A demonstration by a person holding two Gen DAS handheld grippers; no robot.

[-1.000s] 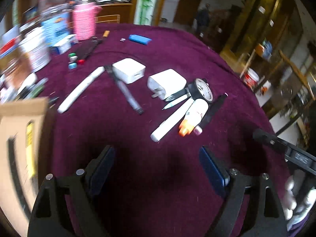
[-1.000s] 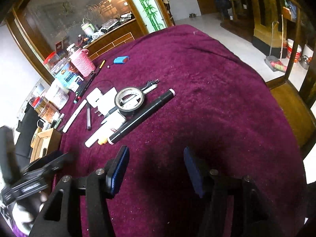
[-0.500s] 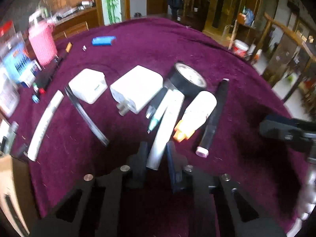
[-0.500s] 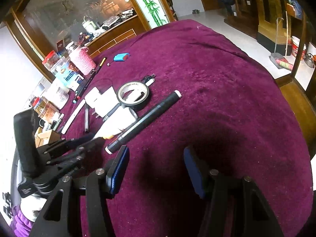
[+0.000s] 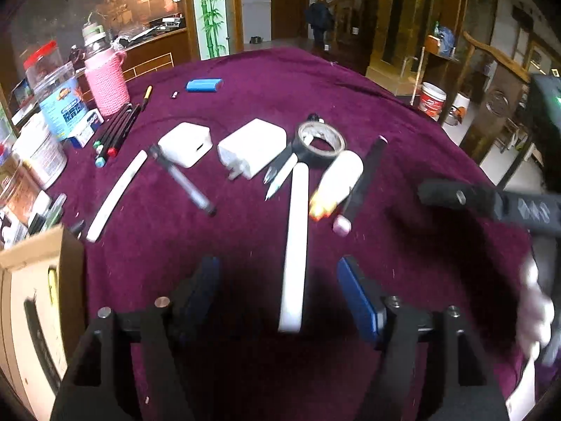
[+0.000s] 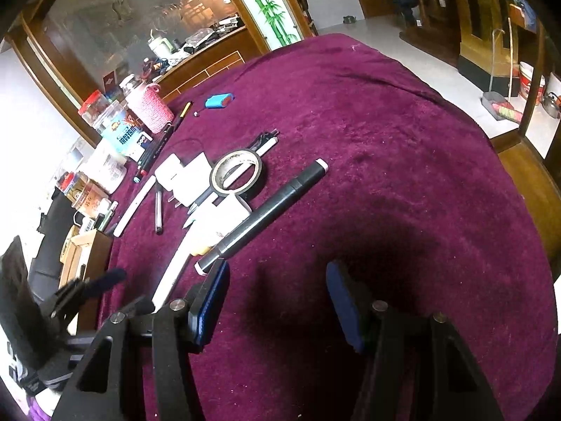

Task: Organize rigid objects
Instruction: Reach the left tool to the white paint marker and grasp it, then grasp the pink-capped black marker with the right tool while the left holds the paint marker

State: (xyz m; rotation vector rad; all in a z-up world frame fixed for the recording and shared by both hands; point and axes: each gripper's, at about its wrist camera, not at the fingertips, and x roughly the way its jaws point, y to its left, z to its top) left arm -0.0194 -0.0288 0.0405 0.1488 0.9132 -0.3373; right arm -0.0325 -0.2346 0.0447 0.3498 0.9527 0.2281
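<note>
A plush, matt purple cloth [image 5: 385,112] with a velvety nap covers the table. On it, the two white chargers [image 5: 252,147] look like smooth, slightly glossy plastic. Beside them the roll of black tape [image 5: 320,144] has a sheen. Left of the chargers, the long white stick [image 5: 117,189] looks matt. At the cloth's left edge stands a brown cardboard box [image 5: 31,256], dull and papery.
</note>
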